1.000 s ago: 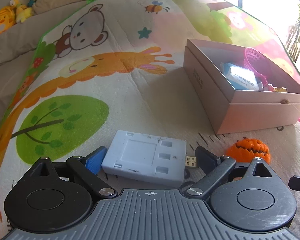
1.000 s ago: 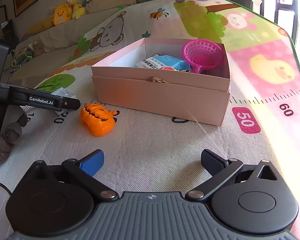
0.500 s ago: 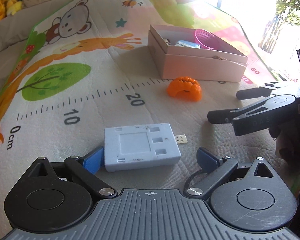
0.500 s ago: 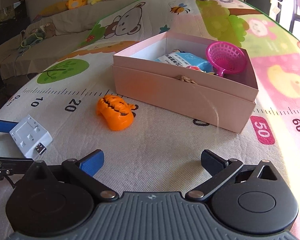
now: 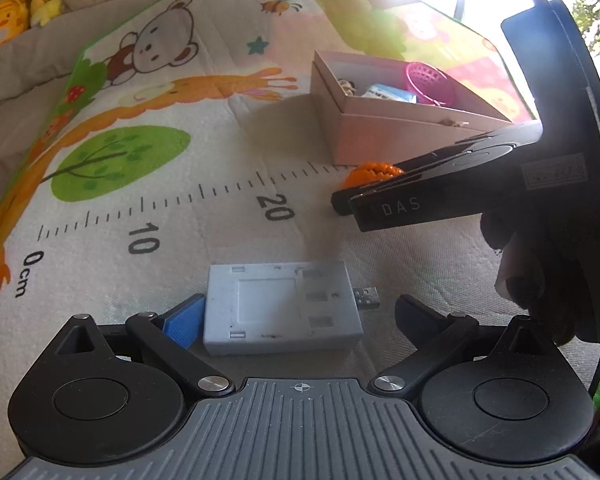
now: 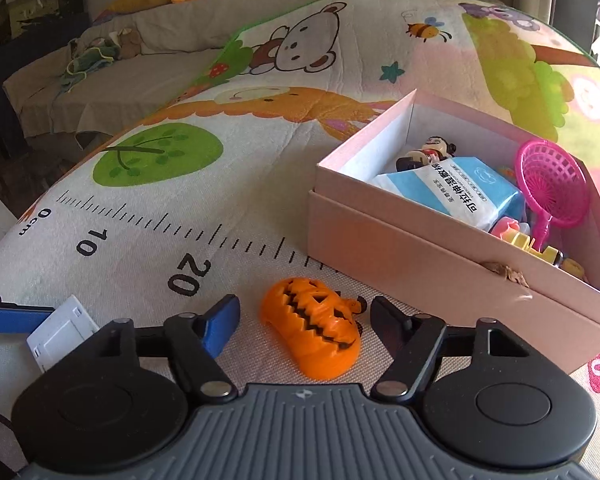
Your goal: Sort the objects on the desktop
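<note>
A grey-white flat device [image 5: 282,307] with a USB plug lies flat near the mat's [image 6: 228,184] ruler edge. An orange jack-o'-lantern [image 6: 314,334] lies beside the open pink box [image 6: 440,264], which holds sorted toys.

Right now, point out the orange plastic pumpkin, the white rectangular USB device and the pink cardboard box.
orange plastic pumpkin [image 6: 314,334]: right wrist view, carved face.
white rectangular USB device [image 5: 278,306]: left wrist view, top face.
pink cardboard box [image 6: 400,256]: right wrist view, near wall.

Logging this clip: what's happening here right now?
A person with two handheld grippers is sorting items on a cartoon play mat. The open left gripper brackets a pale grey USB adapter block; the open right gripper brackets an orange plastic pumpkin. Neither is gripped yet. The pink cardboard box already holds toys.
</note>
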Available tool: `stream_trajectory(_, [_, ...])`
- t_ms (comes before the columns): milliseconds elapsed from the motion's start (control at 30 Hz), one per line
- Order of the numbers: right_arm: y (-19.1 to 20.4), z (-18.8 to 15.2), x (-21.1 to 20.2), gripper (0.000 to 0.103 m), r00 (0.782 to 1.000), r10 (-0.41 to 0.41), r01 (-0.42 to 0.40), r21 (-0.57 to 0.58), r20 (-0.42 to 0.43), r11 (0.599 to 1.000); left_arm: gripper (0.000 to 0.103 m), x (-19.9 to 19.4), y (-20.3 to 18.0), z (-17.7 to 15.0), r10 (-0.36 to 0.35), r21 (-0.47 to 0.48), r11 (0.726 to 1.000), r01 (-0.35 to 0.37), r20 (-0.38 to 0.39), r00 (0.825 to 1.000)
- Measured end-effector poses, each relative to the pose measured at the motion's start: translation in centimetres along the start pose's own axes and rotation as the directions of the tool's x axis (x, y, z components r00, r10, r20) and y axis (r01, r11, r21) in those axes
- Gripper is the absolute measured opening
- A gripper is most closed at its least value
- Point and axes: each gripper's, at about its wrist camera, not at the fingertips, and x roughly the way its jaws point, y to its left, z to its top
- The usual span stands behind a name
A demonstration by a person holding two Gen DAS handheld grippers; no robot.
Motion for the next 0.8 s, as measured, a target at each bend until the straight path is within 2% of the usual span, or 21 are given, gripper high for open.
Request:
stream_trajectory(33, [0.0,0.0,-0.2,0.053,1.0,0.006,-0.006,-0.003,-0.001,1.0,0.102,0.2,-0.2,0.1,0.009,0.005,1.0,-0.009,-0.003,1.0])
stream_trajectory(267, [-1.3,-1.5,-2.5,0.053,0.999,0.018,-0.017,0.036,-0.03,0.999,0.102,0.9,-1.3,0.0,0.096,0.042,0.994,-0.097,0.02,0.995])
stream_trajectory(367, [-2.5,-3.1,-4.6,0.053,0.998,0.036,-0.033,0.061,-0.045,0.998,0.1,0.8,-1.3,-0.1,0.105,0.039,0.994,-0.106,0.025,0.994])
stream_trajectory(400, [-2.8,-3.7,-5.5,0.053,0.998,0.041,-0.037,0.069,-0.052,0.997,0.095,0.6,-1.3,-0.1,0.101,0.041,0.994,-0.102,0.027,0.995])
stream_trajectory(533, [-4.0,-6.0,-9.1,0.053,0.996,0.046,-0.04,0.085,-0.074,0.996,0.095,-0.1,-1.8,-0.1,0.105,0.076,0.991,-0.107,0.035,0.994])
stream_trajectory(600, [-4.4,-6.7,-11.4,0.053,0.997,0.04,-0.034,0.084,-0.07,0.996,0.095,-1.3,-2.1,0.6,0.079,0.084,0.993,-0.083,0.051,0.996])
stream_trajectory(667, [-4.9,-6.5,-14.5,0.053,0.999,0.034,-0.031,0.077,-0.035,0.997,0.095,-3.6,-2.6,2.3,0.042,0.103,0.993,-0.054,0.114,0.993])
stream_trajectory(700, [-5.1,-6.0,-16.4,0.053,1.0,0.024,-0.024,0.063,0.004,0.998,0.095,-5.1,-3.0,3.7,0.027,0.123,0.991,-0.048,0.17,0.985])
stream_trajectory(767, [-5.7,-4.2,-20.4,0.053,0.994,-0.008,0.004,0.04,0.109,0.999,0.095,-7.9,-3.8,6.5,0.006,0.165,0.985,-0.055,0.281,0.96])
stream_trajectory(800, [-6.2,-2.7,-23.1,0.053,0.982,-0.03,0.023,0.038,0.185,0.999,0.095,-9.1,-4.3,8.2,-0.007,0.186,0.981,-0.059,0.336,0.942])
